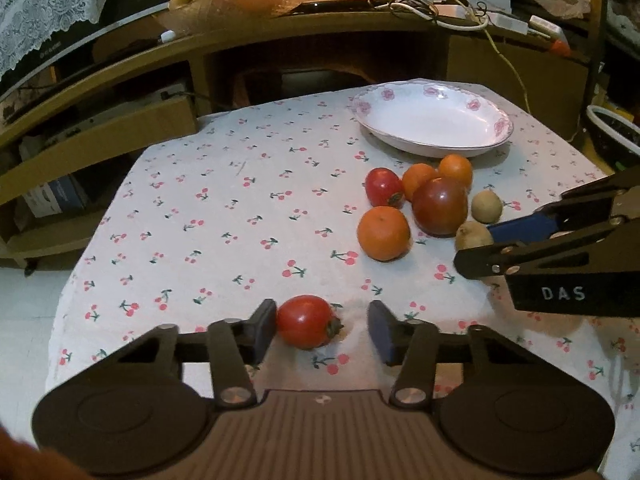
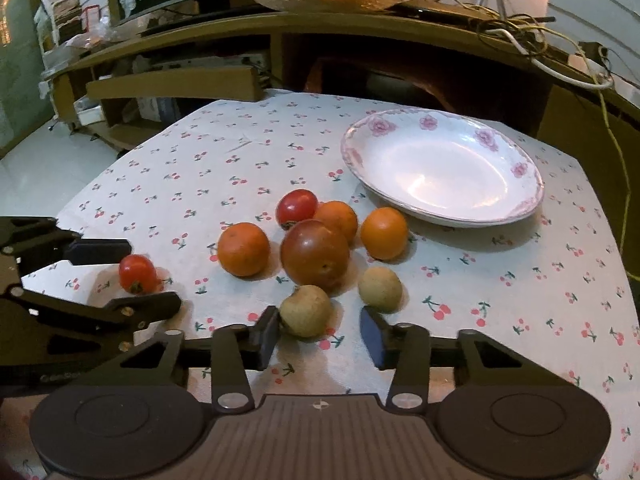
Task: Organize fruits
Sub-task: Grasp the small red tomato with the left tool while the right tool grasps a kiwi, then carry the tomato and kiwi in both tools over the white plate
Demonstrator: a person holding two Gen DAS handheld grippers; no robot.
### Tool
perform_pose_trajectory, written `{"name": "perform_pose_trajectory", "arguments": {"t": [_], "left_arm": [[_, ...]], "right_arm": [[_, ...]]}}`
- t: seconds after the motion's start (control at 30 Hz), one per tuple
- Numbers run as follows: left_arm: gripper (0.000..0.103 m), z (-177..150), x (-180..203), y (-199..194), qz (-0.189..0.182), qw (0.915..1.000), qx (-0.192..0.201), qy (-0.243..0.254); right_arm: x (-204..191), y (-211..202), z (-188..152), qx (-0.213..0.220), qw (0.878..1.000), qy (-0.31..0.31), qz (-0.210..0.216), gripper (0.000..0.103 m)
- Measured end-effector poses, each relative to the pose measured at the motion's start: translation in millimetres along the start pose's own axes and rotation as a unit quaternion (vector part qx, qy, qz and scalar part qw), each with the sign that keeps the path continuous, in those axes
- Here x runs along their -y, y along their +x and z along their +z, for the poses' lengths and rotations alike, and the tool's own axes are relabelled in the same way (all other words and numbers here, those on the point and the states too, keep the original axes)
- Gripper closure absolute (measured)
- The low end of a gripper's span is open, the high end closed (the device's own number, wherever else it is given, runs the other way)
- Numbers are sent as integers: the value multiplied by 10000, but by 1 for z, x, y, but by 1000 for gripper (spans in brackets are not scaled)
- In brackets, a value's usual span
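A small red tomato lies on the cherry-print cloth between the fingers of my left gripper. Its left pad touches the tomato and a gap shows at the right pad, so the jaws stand open. My right gripper is open around a brown kiwi-like fruit, which rests against the left pad only. Beyond lie a second brown fruit, a large dark tomato, three oranges and another red tomato. The flowered white plate holds nothing.
Behind the table a wooden shelf unit carries a bowl of fruit and tangled cables. The table's left edge drops to a white floor. A dark bowl stands off the table's right side.
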State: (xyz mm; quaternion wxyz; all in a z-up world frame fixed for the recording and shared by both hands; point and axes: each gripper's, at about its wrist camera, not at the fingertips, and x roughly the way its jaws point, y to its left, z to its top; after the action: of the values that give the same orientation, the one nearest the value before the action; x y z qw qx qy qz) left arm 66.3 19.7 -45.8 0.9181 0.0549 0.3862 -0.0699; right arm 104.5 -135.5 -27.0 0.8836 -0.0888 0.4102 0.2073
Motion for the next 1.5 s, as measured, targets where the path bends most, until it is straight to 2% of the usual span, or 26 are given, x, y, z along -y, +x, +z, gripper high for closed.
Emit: {"name": "perform_pose_trajectory", "arguments": {"t": [0.03,0.17,0.5,0.67,0.8,0.93,1.13,1.5], "left_arm": [[53,1,1,0,-4,10000,-7,39],[65,2,2,-2,-211,9997,-74,-23],[67,10,26,-6,-408,9988,-93,273],[67,31,36,-10,-566,9982,21,207],[67,60,42,-9,-640,9972,265,295],[67,86,46,3,-705,9958,411,428],[67,113,48,36,-794,9952,431,375],[67,128,50,73,-825,9949,343,460]], "right_arm": [[-1,0,0,-11,10000,-19,34,76],[1,-1,-1,-1,10000,-37,71,76],[9,-17,-5,92,9999,84,90,76],[19,-33,-1,265,9995,190,52,76],[29,-39,11,415,9987,297,-21,76],[43,-42,25,603,9974,372,-154,76],[68,-21,48,604,9966,463,-328,76],[93,10,67,440,9966,499,-486,76]]}}
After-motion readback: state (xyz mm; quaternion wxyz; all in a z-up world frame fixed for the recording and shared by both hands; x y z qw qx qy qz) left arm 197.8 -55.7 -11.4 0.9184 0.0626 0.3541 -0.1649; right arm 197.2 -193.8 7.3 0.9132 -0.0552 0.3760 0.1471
